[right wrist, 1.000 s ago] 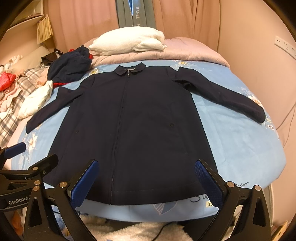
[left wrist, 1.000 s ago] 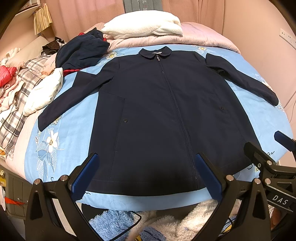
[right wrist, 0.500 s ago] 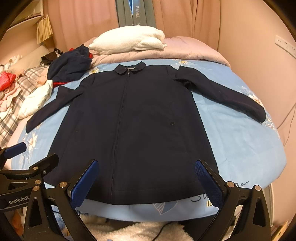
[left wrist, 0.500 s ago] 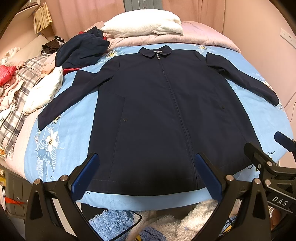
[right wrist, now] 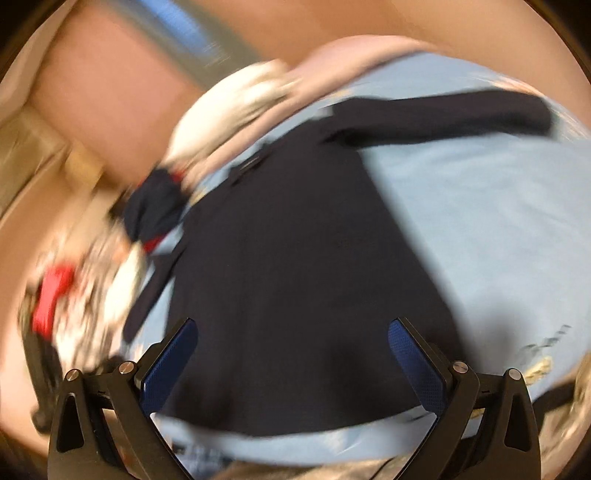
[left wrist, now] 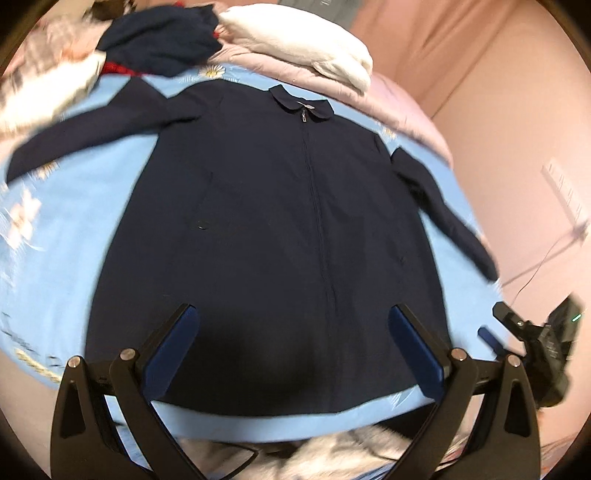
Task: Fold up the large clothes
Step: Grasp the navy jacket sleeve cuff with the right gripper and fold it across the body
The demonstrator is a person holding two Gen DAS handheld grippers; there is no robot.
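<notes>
A dark navy zip jacket [left wrist: 288, 229] lies flat and face up on the light blue bedsheet [left wrist: 66, 236], collar far, sleeves spread to both sides. It also shows in the blurred right wrist view [right wrist: 295, 280]. My left gripper [left wrist: 293, 343] is open and empty, above the jacket's hem. My right gripper [right wrist: 293, 354] is open and empty, also above the hem; it shows at the right edge of the left wrist view [left wrist: 532, 339].
A white pillow [left wrist: 306, 40] and pink quilt [left wrist: 399, 99] lie at the bed's head. A dark blue garment [left wrist: 162, 33] and a pile of mixed clothes [right wrist: 74, 288] lie left of the jacket. A pink wall [left wrist: 517, 110] stands at the right.
Both grippers have moved in over the jacket's hem and tilted; the left view swung right, the right view rolled and blurred. The jacket has not moved.
</notes>
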